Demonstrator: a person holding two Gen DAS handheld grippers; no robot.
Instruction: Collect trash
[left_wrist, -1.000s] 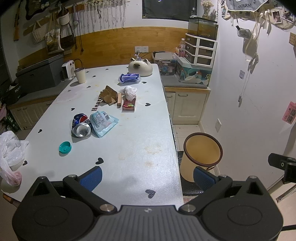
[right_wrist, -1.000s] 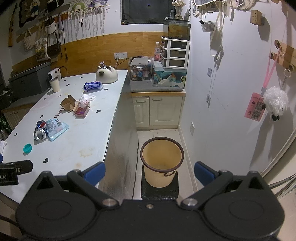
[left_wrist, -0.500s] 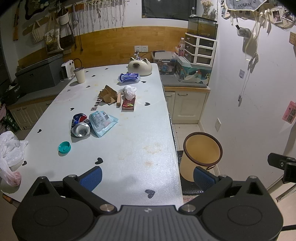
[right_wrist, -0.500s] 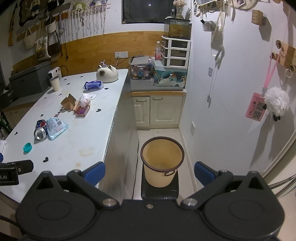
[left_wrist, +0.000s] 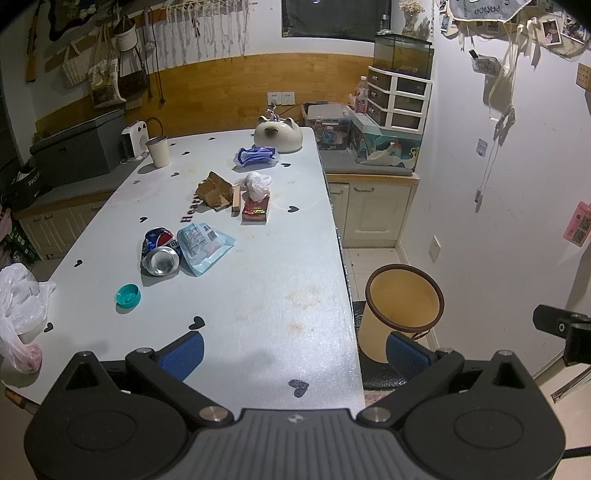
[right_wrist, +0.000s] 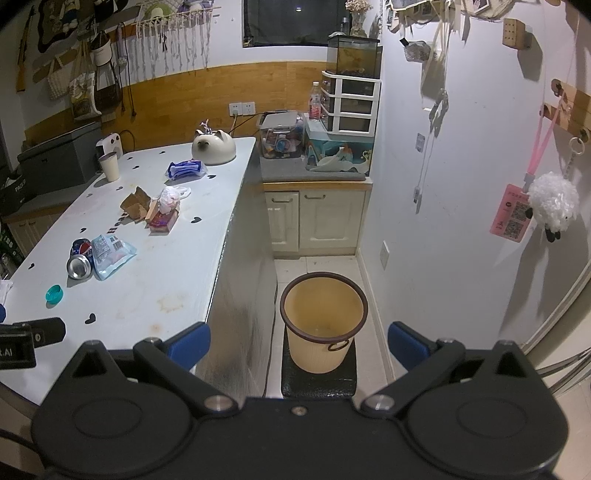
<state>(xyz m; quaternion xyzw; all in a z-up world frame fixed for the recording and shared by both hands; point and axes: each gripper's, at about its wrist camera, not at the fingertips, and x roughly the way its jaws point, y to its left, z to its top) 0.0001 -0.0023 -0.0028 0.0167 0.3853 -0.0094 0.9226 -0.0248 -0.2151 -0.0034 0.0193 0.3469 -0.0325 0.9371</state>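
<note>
In the left wrist view, the left tool (left_wrist: 295, 352) is held released, its blue pads spread wide with nothing between them, above the near end of the bench (left_wrist: 258, 295). At 11 o'clock a crushed can (left_wrist: 159, 252) lies on its side touching a pale blue wrapper (left_wrist: 203, 246); a teal cap (left_wrist: 128, 295) lies apart at 10 o'clock. Farther off, torn cardboard (left_wrist: 213, 192) and a red packet (left_wrist: 255, 210) topped by a crumpled white bag (left_wrist: 256, 184) are grouped. Open bench surface is seen between the trash and the right edge. Past that edge, at 3 o'clock, a yellow bin (left_wrist: 402, 314) stands on the floor.

In the right wrist view, the right tool (right_wrist: 298, 345) is likewise released and holds nothing. The bin (right_wrist: 323, 321) is seen at 12 o'clock on a dark mat (right_wrist: 319, 380), in the aisle between the bench side and the wall.
</note>
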